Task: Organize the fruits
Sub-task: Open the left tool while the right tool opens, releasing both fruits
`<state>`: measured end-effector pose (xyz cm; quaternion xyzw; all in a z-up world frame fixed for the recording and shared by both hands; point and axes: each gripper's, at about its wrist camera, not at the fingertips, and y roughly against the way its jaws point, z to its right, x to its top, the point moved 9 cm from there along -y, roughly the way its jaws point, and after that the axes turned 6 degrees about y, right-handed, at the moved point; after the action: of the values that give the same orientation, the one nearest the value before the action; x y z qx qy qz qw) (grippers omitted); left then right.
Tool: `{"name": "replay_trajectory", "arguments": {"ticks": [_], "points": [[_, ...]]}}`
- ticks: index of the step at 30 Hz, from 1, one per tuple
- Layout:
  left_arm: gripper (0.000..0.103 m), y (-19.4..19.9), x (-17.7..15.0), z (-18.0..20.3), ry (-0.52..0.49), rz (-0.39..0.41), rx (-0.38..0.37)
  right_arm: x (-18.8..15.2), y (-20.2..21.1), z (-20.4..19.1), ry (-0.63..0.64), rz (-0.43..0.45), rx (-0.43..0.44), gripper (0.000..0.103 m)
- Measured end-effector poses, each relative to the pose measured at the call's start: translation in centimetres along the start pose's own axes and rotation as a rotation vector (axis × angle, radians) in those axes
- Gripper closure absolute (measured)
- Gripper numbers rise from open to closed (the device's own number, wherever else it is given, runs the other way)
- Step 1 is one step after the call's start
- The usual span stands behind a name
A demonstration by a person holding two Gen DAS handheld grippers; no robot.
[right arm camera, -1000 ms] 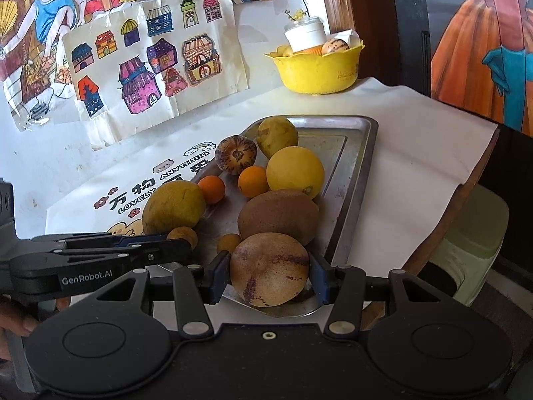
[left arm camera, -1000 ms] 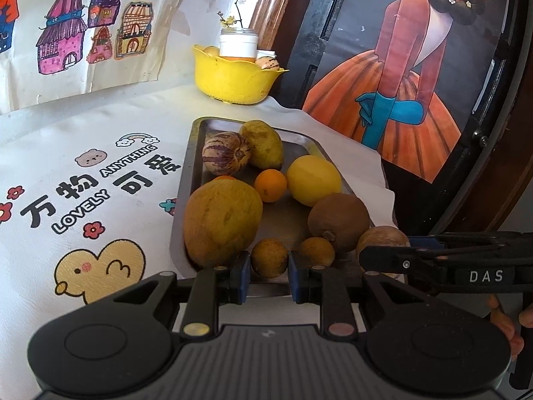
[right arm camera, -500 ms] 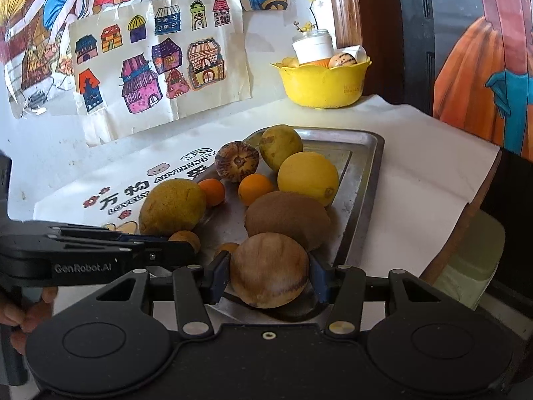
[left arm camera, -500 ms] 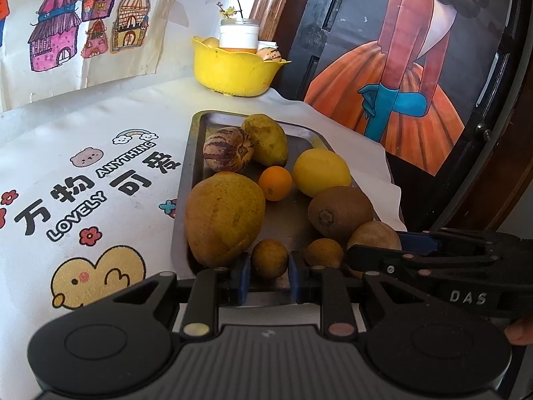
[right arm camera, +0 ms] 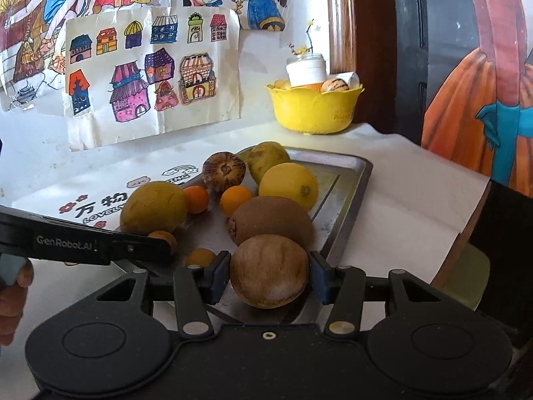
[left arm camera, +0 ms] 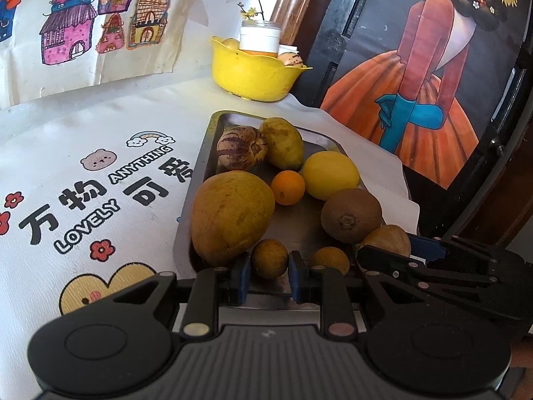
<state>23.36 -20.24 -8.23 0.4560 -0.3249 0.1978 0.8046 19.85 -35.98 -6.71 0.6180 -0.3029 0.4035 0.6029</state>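
A white wall (right arm camera: pixel 260 66) rises behind the tabletop (left arm camera: pixel 83 126), which is covered by a white cloth (left arm camera: pixel 40 266) printed with cartoon characters and lettering. Children's drawings of coloured houses (right arm camera: pixel 150 76) are taped to the wall. To the right stands a wooden frame (right arm camera: pixel 339 16), then a dark door (left arm camera: pixel 349 33) bearing a painting of a figure in an orange dress (left arm camera: pixel 416 100). Daylight brightens the scene.

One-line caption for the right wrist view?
Right gripper grips a round brown fruit at the metal tray's near end.
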Motion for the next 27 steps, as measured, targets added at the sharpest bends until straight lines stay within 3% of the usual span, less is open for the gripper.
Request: {"name": "replay_trajectory", "arguments": {"ticks": [15, 19, 27], "points": [[0.074, 0.6, -0.2, 0.1, 0.022, 0.024, 0.019, -0.7, 0.3, -0.2, 0.055, 0.061, -0.074, 0.047], [0.053, 1.0, -0.1, 0.9, 0.010, 0.015, 0.025, -1.1, 0.6, -0.5, 0.057, 0.057, -0.068, 0.044], [0.047, 1.6, 0.0, 1.0, 0.025, 0.021, 0.050, -1.2, 1.1, -0.3, 0.054, 0.067, -0.074, 0.037]]}}
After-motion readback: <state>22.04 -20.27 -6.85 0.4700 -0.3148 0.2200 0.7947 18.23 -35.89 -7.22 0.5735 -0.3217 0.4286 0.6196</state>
